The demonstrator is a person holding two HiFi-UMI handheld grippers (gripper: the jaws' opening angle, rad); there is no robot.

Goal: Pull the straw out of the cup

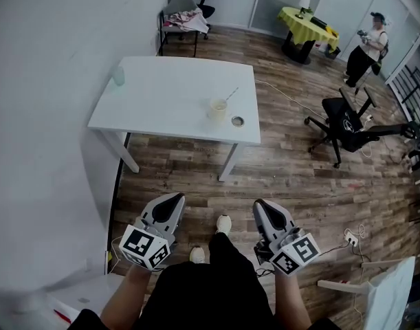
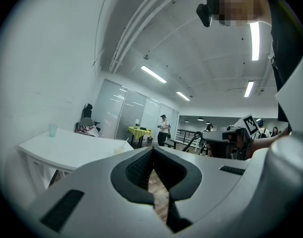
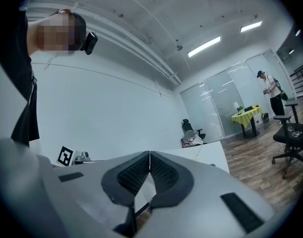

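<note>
Your left tool and right tool are closed and empty, well short of the cup. It holds the straw on the white counter, with a small round disc beside it.

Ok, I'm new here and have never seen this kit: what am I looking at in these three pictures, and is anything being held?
There is no robot arm: a person holds a two-jaw gripper in each hand. The head view looks down from a camera on their head and shows the left gripper and the right gripper. The other two pictures come from cameras riding on each gripper, looking along its jaws. Both pairs of jaws are shut, with nothing between them. Ahead stands a white table bearing a cup with a straw in it, a small round item beside it and a pale tumbler near its left edge.
</note>
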